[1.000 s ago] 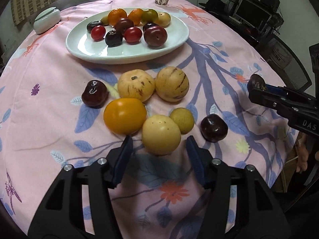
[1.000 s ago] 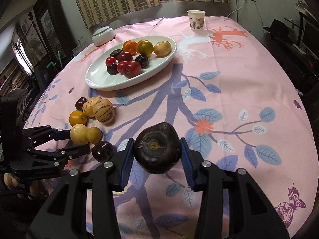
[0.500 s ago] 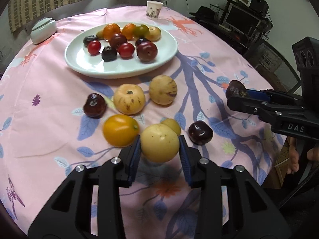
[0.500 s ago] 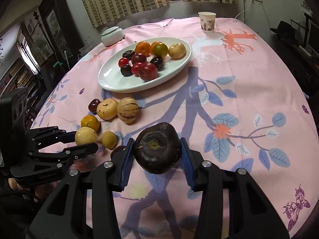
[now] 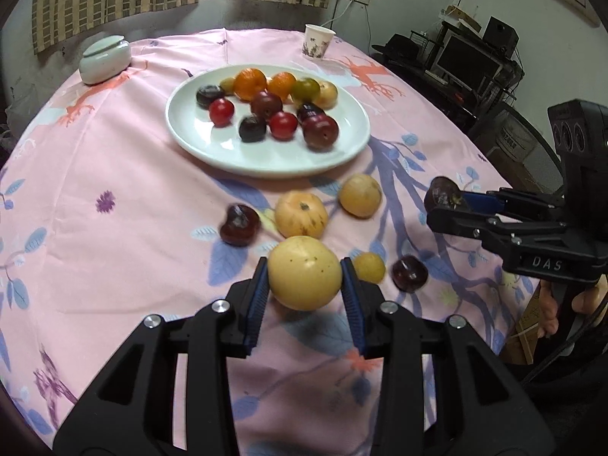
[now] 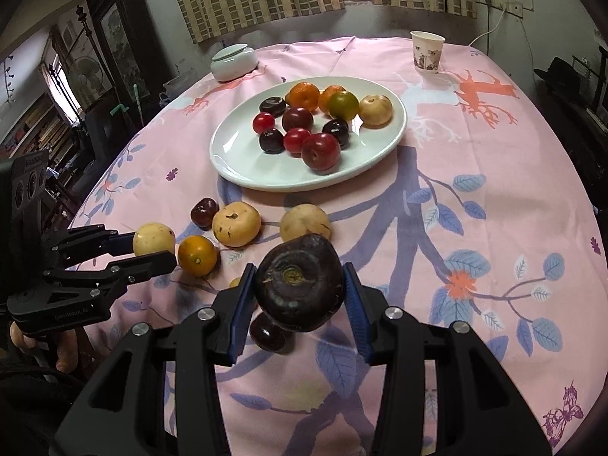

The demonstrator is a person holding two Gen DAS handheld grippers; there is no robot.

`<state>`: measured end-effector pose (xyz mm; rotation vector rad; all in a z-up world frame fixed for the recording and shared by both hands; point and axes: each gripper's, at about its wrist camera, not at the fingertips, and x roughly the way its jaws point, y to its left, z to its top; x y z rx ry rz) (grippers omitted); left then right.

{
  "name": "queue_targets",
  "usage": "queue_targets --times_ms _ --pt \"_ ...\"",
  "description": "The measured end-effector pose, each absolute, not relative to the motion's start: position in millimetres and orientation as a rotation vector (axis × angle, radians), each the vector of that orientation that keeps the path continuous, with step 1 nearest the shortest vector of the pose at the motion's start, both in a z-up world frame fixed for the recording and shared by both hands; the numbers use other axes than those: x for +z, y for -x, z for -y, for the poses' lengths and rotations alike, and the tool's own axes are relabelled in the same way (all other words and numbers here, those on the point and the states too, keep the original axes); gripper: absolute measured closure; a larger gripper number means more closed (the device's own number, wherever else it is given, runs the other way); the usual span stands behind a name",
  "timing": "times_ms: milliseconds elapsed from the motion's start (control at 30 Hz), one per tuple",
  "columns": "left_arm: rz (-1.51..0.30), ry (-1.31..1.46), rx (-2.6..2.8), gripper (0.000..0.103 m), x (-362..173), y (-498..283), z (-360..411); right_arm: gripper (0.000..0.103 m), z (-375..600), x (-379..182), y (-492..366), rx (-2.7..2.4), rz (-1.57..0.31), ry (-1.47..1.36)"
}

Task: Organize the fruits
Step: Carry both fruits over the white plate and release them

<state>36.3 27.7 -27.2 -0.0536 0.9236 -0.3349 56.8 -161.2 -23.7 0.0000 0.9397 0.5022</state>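
Left hand-held gripper (image 5: 304, 288) has just clamped down on the pale yellow fruit (image 5: 304, 273): a second ago its jaws stood wide around it on the cloth, and now the blue pads are pressed against both sides and the fruit is off the tabletop (image 5: 114, 174), hanging above its own shadow. So that pick looks done to me.

Right hand-held gripper (image 6: 300, 292) is pinching the dark wrinkly fruit (image 6: 298, 283) same as before, no change in the grip, held up in the air over a small dark plum (image 6: 268, 332) lying on the cloth. Both grippers have lifted a bit and the white plate (image 6: 243, 159) sits closer in both views than it did.

Plate already has a pile on it: oranges, a green one, red and dark plums, one pale fruit at the far edge. The near half of the plate is bare, so there's room.

Left loose on the pink cloth: two pale speckled fruits (image 5: 301, 214) (image 5: 359, 195), a dark cherry-looking one (image 5: 239, 225), a small yellow-green one (image 5: 368, 267), the small dark plum, and an orange-yellow fruit (image 6: 197, 255) that only the right camera shows.

My guess is both held fruits go to the plate next. Roundish fruit on a shallow plate could roll and knock the others, so a low, gentle release seems smart.
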Motion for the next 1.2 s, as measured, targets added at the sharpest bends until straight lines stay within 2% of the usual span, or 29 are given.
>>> queue_targets --times_ms 267,467,833,900,933,967,1000,1100,1133,1167,1200 --pt "-0.92 0.067 -0.273 0.065 9 -133 -63 0.058 115 -2 -125 0.574 -0.924 0.05" --pt "-0.981 0.073 -0.196 0.065 -4 -211 -68 0.057 90 -8 -190 0.534 -0.932 0.066" --pt "-1.033 0.094 -0.215 0.065 -25 -243 -66 0.057 74 -26 -223 0.505 -0.946 0.125" --pt "-1.026 0.102 -0.211 0.063 -24 -245 -66 0.051 72 -27 -225 0.502 -0.947 0.138" --pt "-1.02 0.109 -0.212 0.054 -22 -245 -66 0.041 71 -25 -223 0.493 -0.935 0.148" --pt "-1.01 0.118 -0.214 0.042 -18 -244 -67 0.037 71 -22 -222 0.481 -0.918 0.157" --pt "-0.993 0.126 -0.216 0.038 -12 -240 -68 0.037 72 -18 -219 0.468 -0.897 0.168" --pt "-0.936 0.131 -0.236 0.037 13 -218 -70 0.036 81 -3 -204 0.476 -0.871 0.162" --pt "-0.907 0.14 -0.246 0.032 23 -206 -71 0.034 87 2 -195 0.489 -0.863 0.142" --pt "-0.878 0.15 -0.259 0.024 32 -192 -73 0.028 93 6 -186 0.499 -0.861 0.124" --pt "-0.846 0.159 -0.272 0.02 40 -177 -75 0.026 102 9 -173 0.51 -0.859 0.098"
